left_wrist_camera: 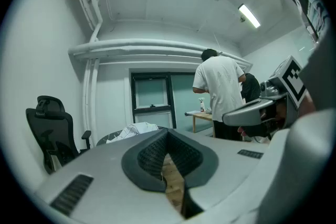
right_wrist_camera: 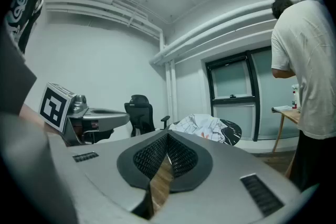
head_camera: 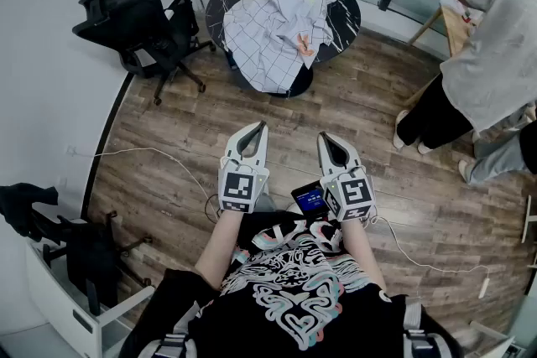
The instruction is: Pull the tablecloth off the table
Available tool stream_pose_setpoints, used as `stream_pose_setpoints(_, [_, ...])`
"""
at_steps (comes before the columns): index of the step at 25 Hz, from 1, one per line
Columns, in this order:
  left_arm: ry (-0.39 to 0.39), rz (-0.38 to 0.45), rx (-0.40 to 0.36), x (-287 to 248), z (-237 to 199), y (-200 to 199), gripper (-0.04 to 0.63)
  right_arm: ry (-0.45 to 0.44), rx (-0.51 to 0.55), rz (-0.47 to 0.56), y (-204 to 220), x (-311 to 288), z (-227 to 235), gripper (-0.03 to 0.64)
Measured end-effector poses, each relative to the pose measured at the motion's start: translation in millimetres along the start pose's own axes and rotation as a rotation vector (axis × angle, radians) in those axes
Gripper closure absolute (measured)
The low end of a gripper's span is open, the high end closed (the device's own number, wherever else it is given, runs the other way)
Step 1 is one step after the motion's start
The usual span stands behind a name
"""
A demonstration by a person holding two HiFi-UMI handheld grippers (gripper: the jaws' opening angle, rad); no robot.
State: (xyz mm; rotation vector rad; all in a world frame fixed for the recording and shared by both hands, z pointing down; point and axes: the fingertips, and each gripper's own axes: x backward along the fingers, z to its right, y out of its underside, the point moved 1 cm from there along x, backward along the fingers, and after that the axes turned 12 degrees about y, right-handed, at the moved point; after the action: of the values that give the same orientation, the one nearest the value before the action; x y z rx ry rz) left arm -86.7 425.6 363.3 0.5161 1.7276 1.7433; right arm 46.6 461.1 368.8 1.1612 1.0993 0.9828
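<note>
A white tablecloth with a thin grid pattern (head_camera: 273,25) lies crumpled on a round black marble table (head_camera: 340,0) at the far side of the room; one side of the cloth hangs over the near edge. A small orange thing (head_camera: 304,46) lies on the cloth. Both grippers are held in front of the person, well short of the table. My left gripper (head_camera: 261,127) is shut and holds nothing. My right gripper (head_camera: 322,137) is shut and empty too. In the left gripper view the cloth (left_wrist_camera: 137,129) shows beyond the tips, and the right gripper view has the cloth (right_wrist_camera: 202,125) on the table (right_wrist_camera: 232,130).
A black office chair (head_camera: 143,23) stands left of the table. A person in a white shirt (head_camera: 491,54) bends over a wooden table (head_camera: 454,25) at the right. White cables (head_camera: 134,152) run over the wooden floor. A white rack (head_camera: 63,298) stands at the lower left.
</note>
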Motion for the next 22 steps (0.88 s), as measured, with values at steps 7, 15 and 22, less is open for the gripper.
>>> stream_pose_setpoints(7, [0.003,0.005,0.026,-1.4,-2.8,-0.3,0.592,-0.012,-0.007,0.009,-2.0,-4.0,0.3,0.606])
stream_pose_setpoints(15, [-0.003,-0.008,0.023,-10.2,-5.1,-2.8,0.592,-0.023,0.001,0.05,-9.2,2.4,3.3,0.605])
stream_pose_setpoints(22, [-0.015,-0.018,0.022,-17.5,-6.9,-1.7,0.592,0.024,-0.037,0.073,-11.6,7.0,34.1,0.606])
